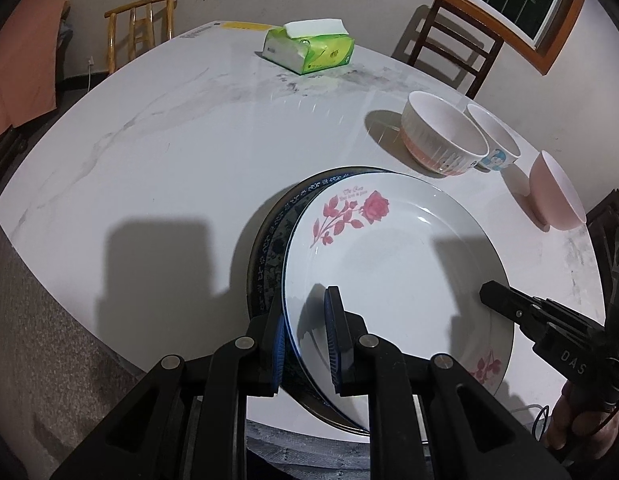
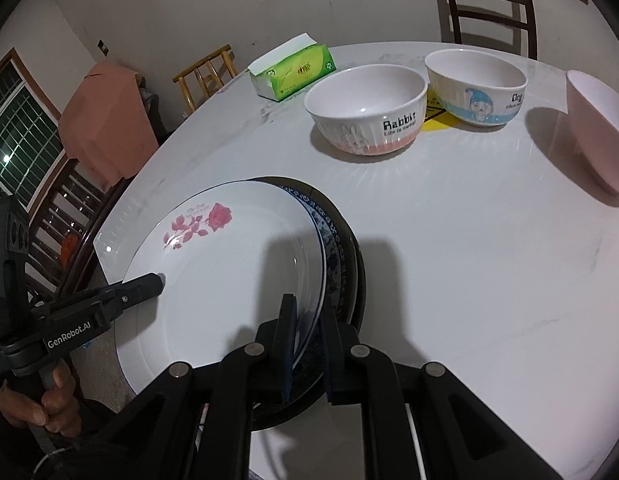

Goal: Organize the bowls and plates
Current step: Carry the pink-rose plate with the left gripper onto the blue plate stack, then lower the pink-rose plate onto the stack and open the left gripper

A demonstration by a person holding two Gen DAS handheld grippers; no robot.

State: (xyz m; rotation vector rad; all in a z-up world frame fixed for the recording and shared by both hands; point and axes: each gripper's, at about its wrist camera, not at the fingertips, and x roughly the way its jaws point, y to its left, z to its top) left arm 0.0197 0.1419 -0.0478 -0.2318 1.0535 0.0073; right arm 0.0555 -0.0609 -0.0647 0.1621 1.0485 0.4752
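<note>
Rose plate (image 1: 397,264) atop blue plate (image 1: 269,248); three bowls (image 2: 365,108) hold nothing.

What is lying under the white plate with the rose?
Under the rose plate lies a blue-patterned plate, then a dark plate. Only their rims show; the rest is covered.

3 bowls (image 2: 365,108), 3 stacked plates (image 2: 229,280), 1 tissue pack (image 2: 293,72), 2 claws (image 2: 305,344).

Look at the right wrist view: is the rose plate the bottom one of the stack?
No. The rose plate lies on top of a blue-patterned plate.
</note>
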